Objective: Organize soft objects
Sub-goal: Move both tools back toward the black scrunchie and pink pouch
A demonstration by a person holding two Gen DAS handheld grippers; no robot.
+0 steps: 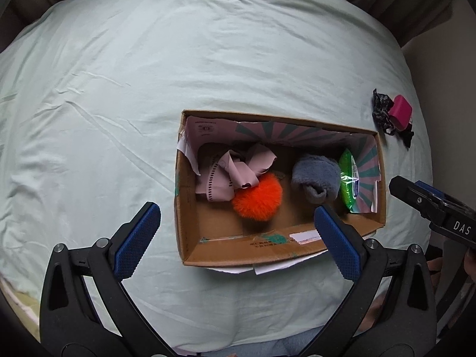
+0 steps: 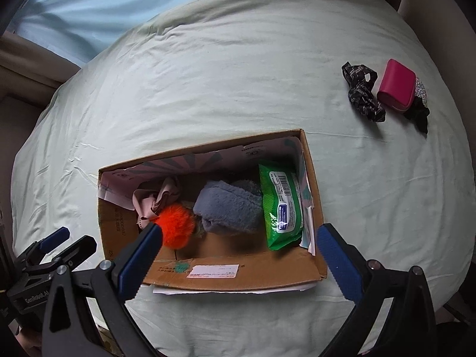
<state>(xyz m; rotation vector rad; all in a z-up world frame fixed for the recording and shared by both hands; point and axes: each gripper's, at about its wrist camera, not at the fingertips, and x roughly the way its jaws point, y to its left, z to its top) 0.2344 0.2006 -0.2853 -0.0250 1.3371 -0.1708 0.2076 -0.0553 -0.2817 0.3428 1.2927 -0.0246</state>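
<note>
Both grippers [image 1: 238, 235] [image 2: 238, 253] wide-jawed above cardboard box [image 2: 255, 270].

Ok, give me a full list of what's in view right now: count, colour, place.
box: 1, brown cardboard, on the bed, open top
strap: 1, pale pink, inside box, left end
pompom: 1, orange, inside box, touching the strap
sock: 1, grey fuzzy, rolled, inside box, middle
wipes pack: 1, green, inside box, against right wall
pouch: 1, pink, on the sheet, right of box
scrunchie: 1, black patterned, beside the pouch
dark item: 1, black, partly under pouch, unclear
sheet: 1, pale green, covers bed
left tool: 1, black with blue pads, open, empty
right tool: 1, same, open, empty
</note>
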